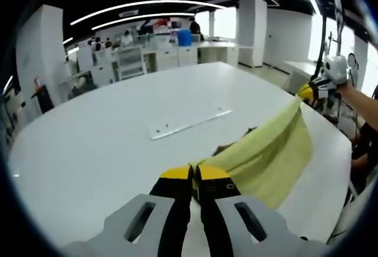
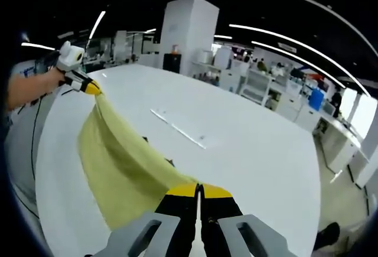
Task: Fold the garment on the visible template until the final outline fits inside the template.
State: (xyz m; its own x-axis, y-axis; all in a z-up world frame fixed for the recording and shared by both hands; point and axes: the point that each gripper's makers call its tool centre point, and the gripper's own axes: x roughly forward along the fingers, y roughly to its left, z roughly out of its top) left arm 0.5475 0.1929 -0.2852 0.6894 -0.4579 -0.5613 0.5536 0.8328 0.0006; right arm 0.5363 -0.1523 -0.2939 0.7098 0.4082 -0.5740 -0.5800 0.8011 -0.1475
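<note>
A pale yellow garment (image 1: pixel 269 153) hangs stretched in the air above the white table (image 1: pixel 118 127). My left gripper (image 1: pixel 194 171) is shut on one corner of it. The right gripper (image 1: pixel 307 91), held by a hand, pinches the other corner at the far right of the left gripper view. In the right gripper view the garment (image 2: pixel 121 162) runs from my right gripper (image 2: pixel 198 189), shut on it, up to the left gripper (image 2: pixel 91 87). A clear strip, the template's edge (image 1: pixel 189 124), lies flat on the table beyond the cloth; the same template edge (image 2: pixel 177 129) shows mid-table.
The table's rounded edge (image 1: pixel 331 198) runs close under the garment at the right. A person's arm (image 2: pixel 29 88) reaches in from the left. Desks, shelving and a white pillar (image 2: pixel 186 29) stand far behind, with people at the back.
</note>
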